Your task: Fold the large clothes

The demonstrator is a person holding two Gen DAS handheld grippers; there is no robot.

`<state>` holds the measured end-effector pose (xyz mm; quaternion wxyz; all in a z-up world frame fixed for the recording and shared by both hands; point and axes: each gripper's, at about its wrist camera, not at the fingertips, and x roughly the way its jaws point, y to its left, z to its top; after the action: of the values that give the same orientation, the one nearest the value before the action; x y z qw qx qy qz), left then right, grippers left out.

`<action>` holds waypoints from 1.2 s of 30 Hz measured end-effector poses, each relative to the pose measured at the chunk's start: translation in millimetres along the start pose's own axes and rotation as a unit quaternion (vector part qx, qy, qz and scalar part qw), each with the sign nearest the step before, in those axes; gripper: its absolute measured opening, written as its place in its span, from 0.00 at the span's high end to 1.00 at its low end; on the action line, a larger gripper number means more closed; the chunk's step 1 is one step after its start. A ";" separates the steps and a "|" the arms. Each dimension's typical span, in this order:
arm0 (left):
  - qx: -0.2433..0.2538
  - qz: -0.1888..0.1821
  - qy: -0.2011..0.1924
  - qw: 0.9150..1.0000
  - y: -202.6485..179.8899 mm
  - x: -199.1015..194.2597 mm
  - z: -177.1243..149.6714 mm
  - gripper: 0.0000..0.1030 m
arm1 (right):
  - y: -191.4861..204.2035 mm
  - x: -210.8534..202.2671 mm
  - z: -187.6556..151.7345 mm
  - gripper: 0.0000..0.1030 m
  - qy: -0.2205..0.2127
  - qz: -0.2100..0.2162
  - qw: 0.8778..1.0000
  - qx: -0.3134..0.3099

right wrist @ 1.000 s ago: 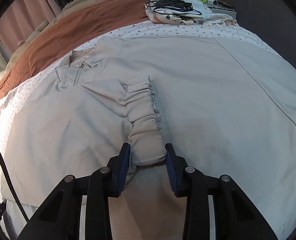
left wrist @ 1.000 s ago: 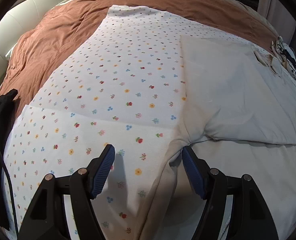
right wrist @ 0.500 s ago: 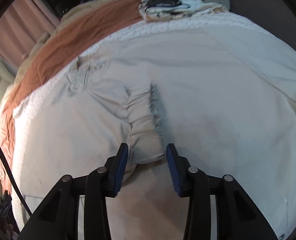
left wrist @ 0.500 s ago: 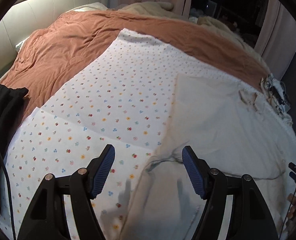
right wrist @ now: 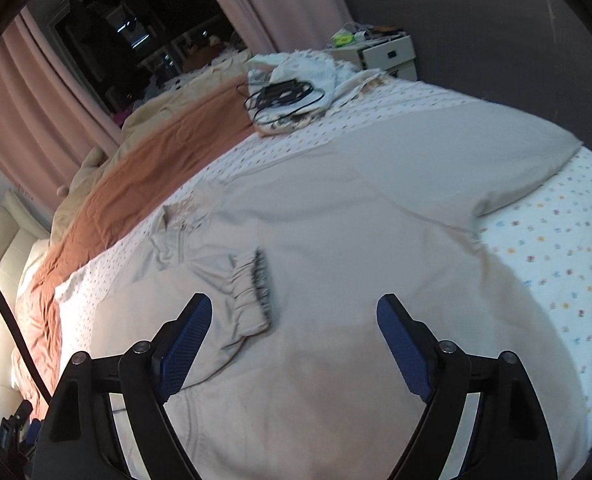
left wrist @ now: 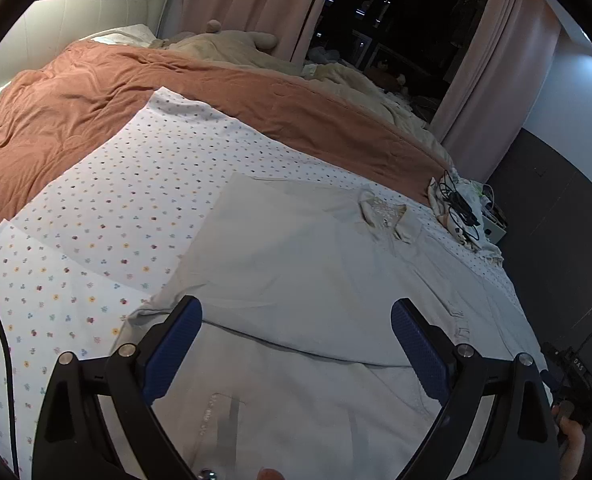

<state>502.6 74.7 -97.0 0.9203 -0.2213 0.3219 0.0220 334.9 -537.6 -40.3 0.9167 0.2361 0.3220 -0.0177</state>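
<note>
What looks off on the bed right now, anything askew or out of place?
The beige jacket is only half folded: one sleeve, gathered cuff crumpled, lies across its front, while the other sleeve is spread out over the floral sheet. A tangle of black cables sits on bunched white cloth near the far edge.

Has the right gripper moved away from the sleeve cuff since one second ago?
Yes. The right gripper, opening, has drawn back and rightward; the cuff lies free.
</note>
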 end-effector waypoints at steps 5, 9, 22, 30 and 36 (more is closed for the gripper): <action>0.011 -0.019 0.000 1.000 -24.8 6.8 -6.8 0.06 | -39.2 -12.5 7.9 0.19 -0.001 -0.016 1.000 -0.003; 0.028 -0.024 0.004 0.999 -39.4 13.3 -15.1 0.06 | -75.7 -27.9 21.7 0.19 -0.017 -0.041 0.999 -0.003; 0.053 -0.017 0.017 0.998 -61.1 31.3 -31.6 0.06 | -179.2 -34.1 63.2 0.53 -0.025 -0.075 0.995 0.054; 0.049 -0.002 0.023 0.999 -57.5 44.3 -35.3 0.06 | -222.7 -2.9 88.4 0.63 -0.008 -0.079 0.993 0.088; 0.052 0.014 0.029 0.998 -55.4 53.3 -39.6 0.06 | -254.8 37.6 102.5 0.63 0.013 -0.086 0.989 0.120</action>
<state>531.9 2.7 -134.9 0.9205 -0.1689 0.3521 0.0121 377.3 -804.9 -100.3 0.8724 0.3165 0.3485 -0.1316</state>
